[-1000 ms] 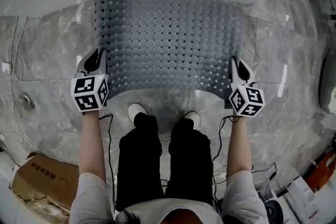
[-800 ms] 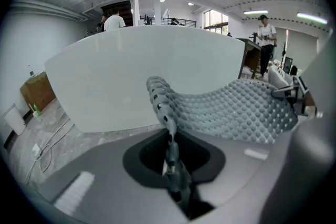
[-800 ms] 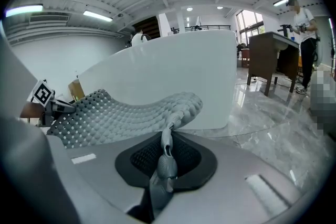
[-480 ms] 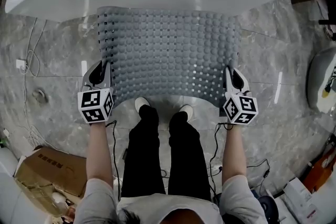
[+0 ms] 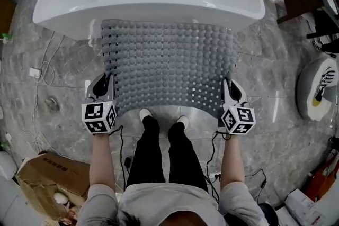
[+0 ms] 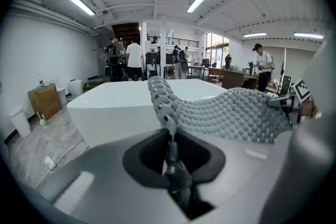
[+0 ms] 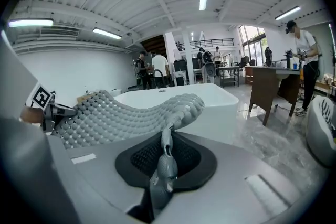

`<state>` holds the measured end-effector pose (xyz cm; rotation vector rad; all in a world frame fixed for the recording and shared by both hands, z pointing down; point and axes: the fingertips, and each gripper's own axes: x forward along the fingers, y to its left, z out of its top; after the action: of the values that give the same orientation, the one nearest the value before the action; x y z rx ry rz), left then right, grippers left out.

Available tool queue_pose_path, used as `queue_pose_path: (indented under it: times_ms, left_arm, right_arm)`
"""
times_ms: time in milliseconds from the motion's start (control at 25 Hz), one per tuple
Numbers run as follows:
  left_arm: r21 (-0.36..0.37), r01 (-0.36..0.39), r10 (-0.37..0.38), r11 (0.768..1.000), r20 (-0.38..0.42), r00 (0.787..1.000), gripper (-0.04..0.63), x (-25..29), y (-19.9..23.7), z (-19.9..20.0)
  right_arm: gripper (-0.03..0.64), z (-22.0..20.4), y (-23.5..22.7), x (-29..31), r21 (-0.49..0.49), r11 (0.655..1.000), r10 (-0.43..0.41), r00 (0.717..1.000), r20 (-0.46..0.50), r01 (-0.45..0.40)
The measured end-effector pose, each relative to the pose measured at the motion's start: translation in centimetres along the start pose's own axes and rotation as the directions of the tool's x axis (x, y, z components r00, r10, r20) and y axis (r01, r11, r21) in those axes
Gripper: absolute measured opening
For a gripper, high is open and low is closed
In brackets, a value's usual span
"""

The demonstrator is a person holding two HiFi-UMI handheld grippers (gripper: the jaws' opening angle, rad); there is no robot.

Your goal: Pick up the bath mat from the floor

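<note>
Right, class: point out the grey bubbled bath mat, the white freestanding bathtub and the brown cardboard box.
grey bubbled bath mat (image 5: 169, 66), head view, middle of its studded surface.
white freestanding bathtub (image 5: 159, 9), head view, the near rim.
brown cardboard box (image 5: 53, 180), head view, its top face.

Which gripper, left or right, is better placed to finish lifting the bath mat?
Neither stands out. The left gripper is shut on the near left corner of the bath mat, the right gripper on the near right, level with each other. Probably both should lift together.
</note>
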<state>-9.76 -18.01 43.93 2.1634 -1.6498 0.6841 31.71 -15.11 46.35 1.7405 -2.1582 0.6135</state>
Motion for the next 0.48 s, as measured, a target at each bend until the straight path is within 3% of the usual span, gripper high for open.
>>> queue_pose_path:
  times_ms: [480]
  left_arm:
    - [-0.017, -0.012, 0.014, 1.000, 0.082, 0.997, 0.045, -9.1, -0.6, 10.0]
  right_arm:
    - [0.037, 10.9, 2.1, -8.1, -0.027, 1.000, 0.014, 0.998, 0.062, -0.012]
